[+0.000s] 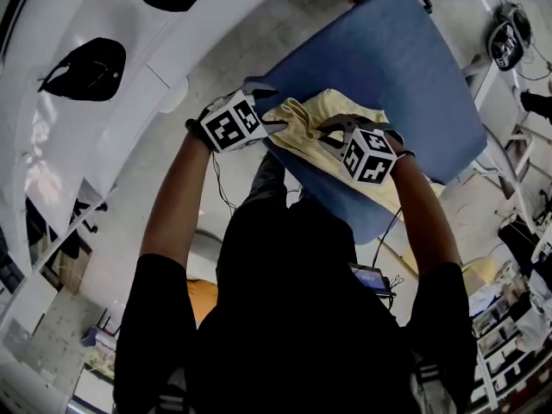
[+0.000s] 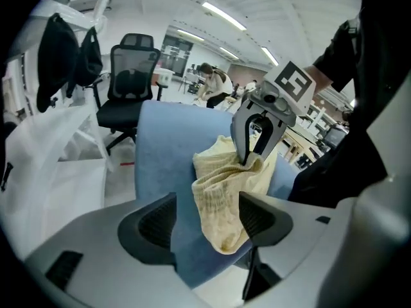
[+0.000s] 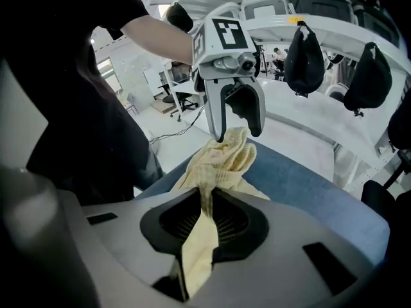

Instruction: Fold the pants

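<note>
Pale yellow pants (image 1: 297, 132) lie bunched on a blue table (image 1: 388, 59), near its front edge. My right gripper (image 1: 335, 129) is shut on a fold of the cloth; in the right gripper view the yellow fabric (image 3: 225, 162) runs pinched between its pads (image 3: 204, 217). My left gripper (image 1: 272, 109) hovers at the left end of the pants with its jaws wide. In the left gripper view a hanging bunch of pants (image 2: 218, 197) sits between those spread jaws (image 2: 207, 220) without being clamped. The right gripper (image 2: 252, 159) shows there, nipping the cloth's upper edge.
A black office chair (image 2: 128, 76) stands beyond the table's far side. Black bags (image 3: 305, 63) hang on a white rack to the side. White sheeting (image 2: 51, 172) lies left of the table. Desks and a person (image 2: 212, 82) fill the background.
</note>
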A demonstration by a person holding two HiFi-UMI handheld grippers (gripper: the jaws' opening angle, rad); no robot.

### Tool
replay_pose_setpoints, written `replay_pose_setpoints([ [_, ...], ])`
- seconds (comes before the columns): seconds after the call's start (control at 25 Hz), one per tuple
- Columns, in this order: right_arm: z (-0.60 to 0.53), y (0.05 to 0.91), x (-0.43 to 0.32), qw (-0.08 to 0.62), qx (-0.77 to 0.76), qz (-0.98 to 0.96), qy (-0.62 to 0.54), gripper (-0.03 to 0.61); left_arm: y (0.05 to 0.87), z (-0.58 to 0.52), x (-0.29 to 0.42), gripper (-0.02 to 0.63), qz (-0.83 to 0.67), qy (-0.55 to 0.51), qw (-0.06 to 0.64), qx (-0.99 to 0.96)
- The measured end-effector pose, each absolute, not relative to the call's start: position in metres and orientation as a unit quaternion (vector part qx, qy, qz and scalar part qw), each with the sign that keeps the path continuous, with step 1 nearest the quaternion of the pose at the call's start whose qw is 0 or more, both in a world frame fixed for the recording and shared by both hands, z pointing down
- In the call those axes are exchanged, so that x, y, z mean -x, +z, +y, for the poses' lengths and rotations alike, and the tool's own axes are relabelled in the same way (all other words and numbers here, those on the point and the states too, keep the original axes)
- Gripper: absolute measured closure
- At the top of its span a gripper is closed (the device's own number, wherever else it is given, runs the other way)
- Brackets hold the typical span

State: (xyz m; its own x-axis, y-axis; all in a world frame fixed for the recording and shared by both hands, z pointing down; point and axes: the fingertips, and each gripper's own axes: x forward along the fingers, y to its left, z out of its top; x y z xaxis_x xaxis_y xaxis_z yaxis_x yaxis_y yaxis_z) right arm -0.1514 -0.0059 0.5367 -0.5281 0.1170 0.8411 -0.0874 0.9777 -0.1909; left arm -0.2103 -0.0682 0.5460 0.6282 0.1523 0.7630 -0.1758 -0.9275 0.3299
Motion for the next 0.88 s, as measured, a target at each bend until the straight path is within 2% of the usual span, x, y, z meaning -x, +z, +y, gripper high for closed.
replay_pose_setpoints([
  [0.28,-0.007,0.547,0.145,0.499,-0.02,-0.857,0.126,0.526,0.562,-0.07,0.186,0.299,0.104,0.452,0.16,-0.871],
  [0.44,-0.007,0.551,0.139,0.507,-0.037,-0.85,0.14,0.526,0.566,-0.068,0.174,0.331,0.146,0.446,0.196,-0.861],
  [0.68,-0.007,0.552,0.134,0.509,-0.071,-0.843,0.16,0.526,0.577,-0.055,0.166,0.347,0.21,0.459,0.244,-0.828],
  [0.88,-0.002,0.552,0.134,0.508,-0.092,-0.838,0.175,0.526,0.574,-0.052,0.167,0.423,0.218,0.453,0.242,-0.83],
])
